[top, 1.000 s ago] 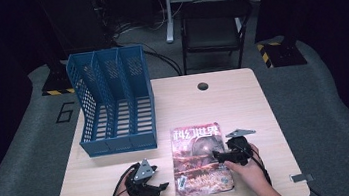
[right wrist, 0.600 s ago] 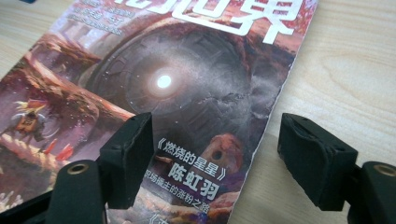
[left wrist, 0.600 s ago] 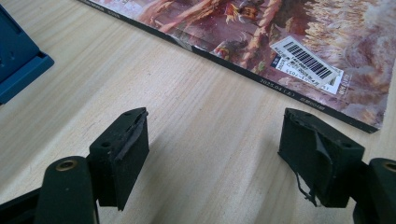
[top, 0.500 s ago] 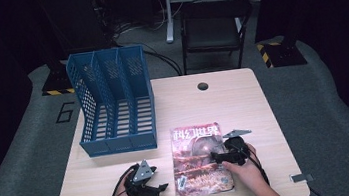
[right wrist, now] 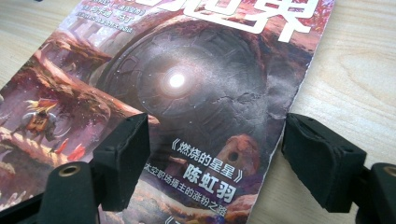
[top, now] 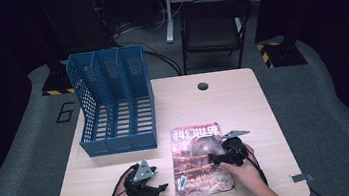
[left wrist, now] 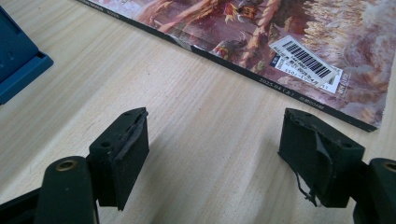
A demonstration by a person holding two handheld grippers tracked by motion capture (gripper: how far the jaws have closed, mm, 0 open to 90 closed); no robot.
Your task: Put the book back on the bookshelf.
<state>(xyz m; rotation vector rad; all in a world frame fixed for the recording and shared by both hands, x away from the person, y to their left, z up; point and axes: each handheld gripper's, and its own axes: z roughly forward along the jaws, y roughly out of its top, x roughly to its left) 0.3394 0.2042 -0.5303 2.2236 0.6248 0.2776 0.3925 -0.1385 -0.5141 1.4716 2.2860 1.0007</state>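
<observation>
Now | magazine (top: 201, 160): light, floppy, glossy, lies flat on the surface (top: 265, 117) | your right claw (right wrist: 212, 154) has just been opening, spread over its right edge, nothing pinched | left claw (left wrist: 212, 149) spread, empty | you take it by that free edge.

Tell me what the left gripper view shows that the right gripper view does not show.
Left gripper view alone: a white barcode label on the magazine, the magazine's dark edge, and a corner of the blue file rack. The left gripper has its jaws apart over bare table.

Right gripper view alone: the round glowing picture at the middle of the cover and white Chinese text below it. The right gripper has its jaws spread, one above the cover and one beyond its worn edge; they have just been opening.

Both: the same magazine, the wooden table, two black jaws apart.
</observation>
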